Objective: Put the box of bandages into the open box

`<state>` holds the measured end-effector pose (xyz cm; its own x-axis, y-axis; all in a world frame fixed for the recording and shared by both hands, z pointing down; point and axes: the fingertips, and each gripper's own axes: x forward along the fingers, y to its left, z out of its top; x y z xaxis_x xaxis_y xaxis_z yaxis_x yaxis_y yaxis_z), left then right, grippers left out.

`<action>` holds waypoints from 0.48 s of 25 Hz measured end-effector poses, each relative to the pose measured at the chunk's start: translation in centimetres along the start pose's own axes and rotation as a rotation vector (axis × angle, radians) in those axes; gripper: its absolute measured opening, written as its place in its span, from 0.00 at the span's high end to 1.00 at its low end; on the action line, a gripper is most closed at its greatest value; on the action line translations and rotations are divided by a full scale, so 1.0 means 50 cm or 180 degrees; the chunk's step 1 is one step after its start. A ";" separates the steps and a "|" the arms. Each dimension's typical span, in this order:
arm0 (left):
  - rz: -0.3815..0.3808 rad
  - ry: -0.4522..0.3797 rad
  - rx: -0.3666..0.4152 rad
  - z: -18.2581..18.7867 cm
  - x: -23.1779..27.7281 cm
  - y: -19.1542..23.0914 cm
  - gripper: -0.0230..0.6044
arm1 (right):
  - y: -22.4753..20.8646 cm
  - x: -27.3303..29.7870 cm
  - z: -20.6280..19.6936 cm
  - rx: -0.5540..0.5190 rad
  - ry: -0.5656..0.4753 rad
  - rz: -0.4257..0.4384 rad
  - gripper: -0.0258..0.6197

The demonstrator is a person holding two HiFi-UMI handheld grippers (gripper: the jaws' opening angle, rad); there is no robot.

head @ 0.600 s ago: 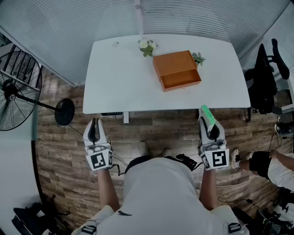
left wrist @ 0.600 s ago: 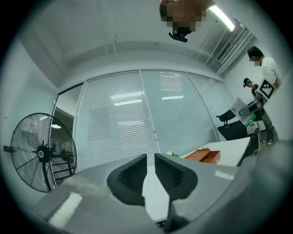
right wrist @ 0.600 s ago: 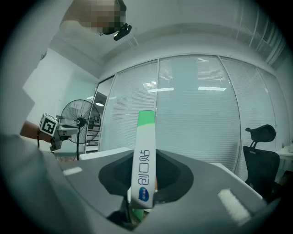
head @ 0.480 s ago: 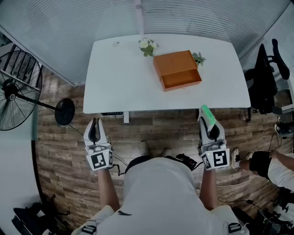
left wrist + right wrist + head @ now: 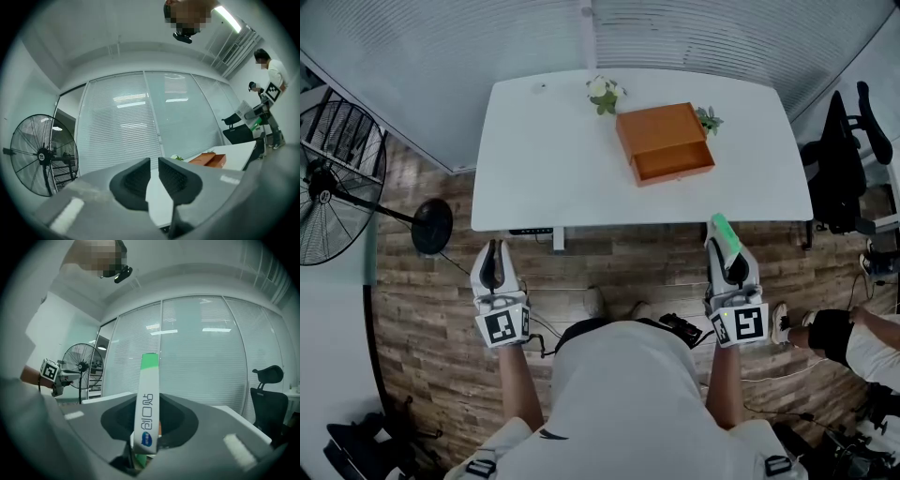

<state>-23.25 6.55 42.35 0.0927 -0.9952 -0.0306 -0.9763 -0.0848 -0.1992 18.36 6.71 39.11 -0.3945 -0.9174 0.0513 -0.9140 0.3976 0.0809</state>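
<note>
Down below the near edge of the table point(image 5: 553, 159), both grippers are held low and level, one on each side of the person. Between the fingers point(image 5: 180, 420) of the right gripper point(image 5: 729, 258) the box of bandages point(image 5: 723, 234) is pinched. It is a thin white box with a green end. It is gripped by its back end, and the green end sticks out in front, so its long side is pointed away from the person and toward the table.

Nothing is held by the left gripper point(image 5: 493, 251). Its fingers point(image 5: 136, 180) are closed almost all the way – only a thin slit is left between them.

On the table, toward the far side and a bit right of the middle, the orange open box point(image 5: 665, 142) is seen. Its open part is on the near side and faces up. A small bunch of flowers point(image 5: 602, 94) is set just beside its far left corner, and a little green sprig point(image 5: 706, 119) is at its right.

From the right gripper, the open box lies ahead and a little to the left – well apart, with the table edge in between. The right hand is the nearer one, and the bandages are already in it. So a reach forward and up over the table is likely needed. The thin box may have to be lined up with the open part before it is let go, or it could catch on the rim.
</note>
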 end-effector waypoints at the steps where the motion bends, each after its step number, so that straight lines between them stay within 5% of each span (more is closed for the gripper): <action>1: -0.0007 0.0000 0.0001 0.000 0.000 0.001 0.86 | 0.001 0.001 0.000 0.0004 0.0003 0.0000 0.83; 12: -0.0094 -0.0004 -0.0056 -0.013 0.039 0.025 0.86 | 0.007 0.028 -0.002 0.0033 0.0061 -0.0114 0.83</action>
<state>-24.41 4.48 42.68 0.1219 -0.9922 -0.0261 -0.9764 -0.1151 -0.1829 17.50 5.56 39.31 -0.3599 -0.9305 0.0677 -0.9284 0.3643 0.0728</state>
